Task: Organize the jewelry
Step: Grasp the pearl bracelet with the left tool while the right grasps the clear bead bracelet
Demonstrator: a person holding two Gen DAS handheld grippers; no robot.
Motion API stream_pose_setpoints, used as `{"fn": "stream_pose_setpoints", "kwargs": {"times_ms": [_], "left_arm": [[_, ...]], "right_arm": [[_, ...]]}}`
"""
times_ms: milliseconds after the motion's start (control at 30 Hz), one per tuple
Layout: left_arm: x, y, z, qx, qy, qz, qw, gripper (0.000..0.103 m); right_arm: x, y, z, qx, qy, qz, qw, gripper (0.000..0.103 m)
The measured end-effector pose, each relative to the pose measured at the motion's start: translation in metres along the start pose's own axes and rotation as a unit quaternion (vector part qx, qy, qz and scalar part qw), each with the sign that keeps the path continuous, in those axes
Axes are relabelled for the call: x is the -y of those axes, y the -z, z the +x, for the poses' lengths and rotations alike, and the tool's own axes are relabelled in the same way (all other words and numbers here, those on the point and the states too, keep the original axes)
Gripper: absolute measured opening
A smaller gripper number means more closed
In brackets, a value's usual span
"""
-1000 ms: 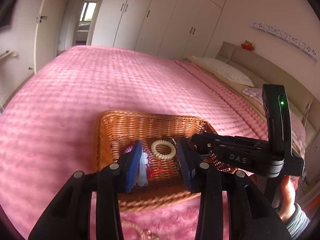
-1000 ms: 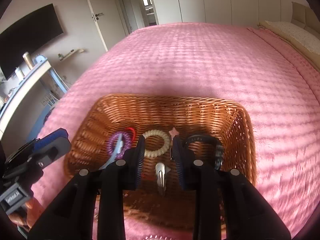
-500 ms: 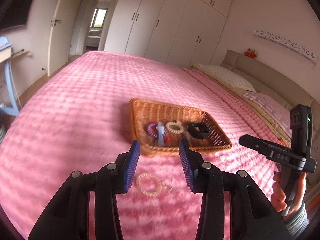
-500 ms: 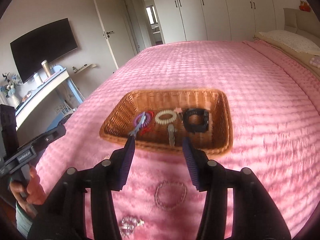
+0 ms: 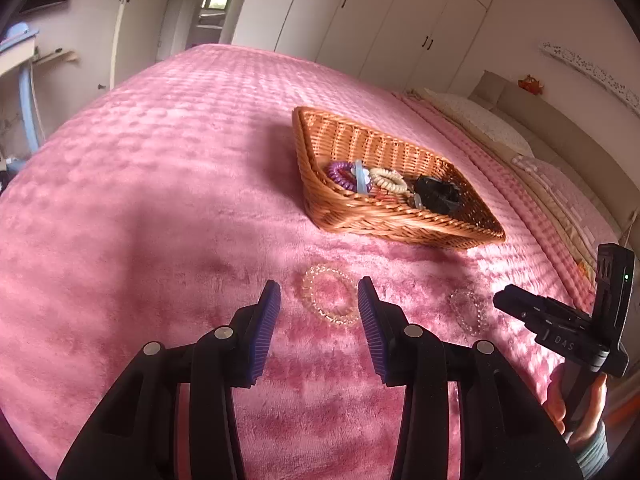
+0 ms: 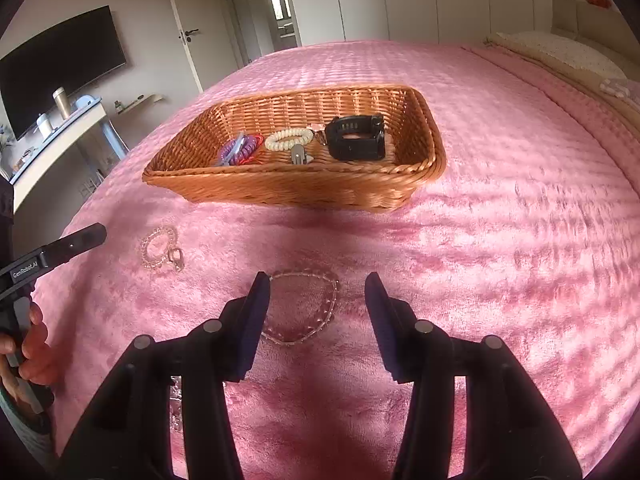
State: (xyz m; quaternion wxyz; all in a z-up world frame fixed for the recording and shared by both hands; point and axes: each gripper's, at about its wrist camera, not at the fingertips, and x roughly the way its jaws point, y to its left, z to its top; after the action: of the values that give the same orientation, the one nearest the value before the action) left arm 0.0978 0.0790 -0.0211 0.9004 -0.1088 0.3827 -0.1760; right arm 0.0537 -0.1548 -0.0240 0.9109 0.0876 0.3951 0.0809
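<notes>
A wicker basket (image 5: 400,220) (image 6: 296,192) on the pink bed holds a purple coil tie (image 6: 236,150), a cream coil tie (image 6: 288,138), a black watch (image 6: 356,142) and a hair clip (image 6: 298,156). A peach bead bracelet (image 5: 330,300) (image 6: 160,248) lies just ahead of my open left gripper (image 5: 318,300). A clear bead bracelet (image 6: 304,308) (image 5: 466,312) lies between the fingers of my open right gripper (image 6: 316,292). Both grippers are empty.
The pink blanket (image 5: 160,200) covers the whole bed. Pillows (image 6: 560,52) lie at the head on the right. A desk (image 6: 56,128) and a wall TV (image 6: 60,64) stand left of the bed. More clear beads (image 6: 174,400) lie under my right gripper.
Both grippers have pulled back from over the basket toward the near side of the bed and dropped low over the two bracelets. Both stayed open.
</notes>
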Motion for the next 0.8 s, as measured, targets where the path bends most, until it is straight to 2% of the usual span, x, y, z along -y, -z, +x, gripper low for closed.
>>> {"fn": "stream_pose_setpoints", "kwargs": {"times_ms": [267,433,600,667,767,800], "left_arm": [[0.005,0.0,0.033,-0.035,-0.043,0.018,0.9983,0.037],[0.005,0.002,0.04,-0.04,-0.053,0.024,0.9975,0.037],[0.013,0.003,0.046,-0.044,-0.078,0.045,0.995,0.037],[0.017,0.005,0.047,-0.043,-0.093,0.056,0.9932,0.031],[0.019,0.006,0.046,-0.042,-0.098,0.061,0.9924,0.019],[0.018,0.006,0.046,-0.041,-0.096,0.06,0.9927,0.01]], "right_arm": [[0.002,0.006,0.021,-0.03,0.006,0.004,1.0,0.046],[-0.002,0.003,0.03,-0.036,0.021,-0.004,0.999,0.03],[-0.016,0.0,0.04,-0.039,0.055,-0.036,0.997,0.029],[-0.022,0.001,0.04,-0.037,0.059,-0.051,0.996,0.019],[-0.026,0.003,0.038,-0.034,0.062,-0.061,0.996,0.014],[-0.027,0.004,0.037,-0.033,0.058,-0.062,0.996,0.011]]}}
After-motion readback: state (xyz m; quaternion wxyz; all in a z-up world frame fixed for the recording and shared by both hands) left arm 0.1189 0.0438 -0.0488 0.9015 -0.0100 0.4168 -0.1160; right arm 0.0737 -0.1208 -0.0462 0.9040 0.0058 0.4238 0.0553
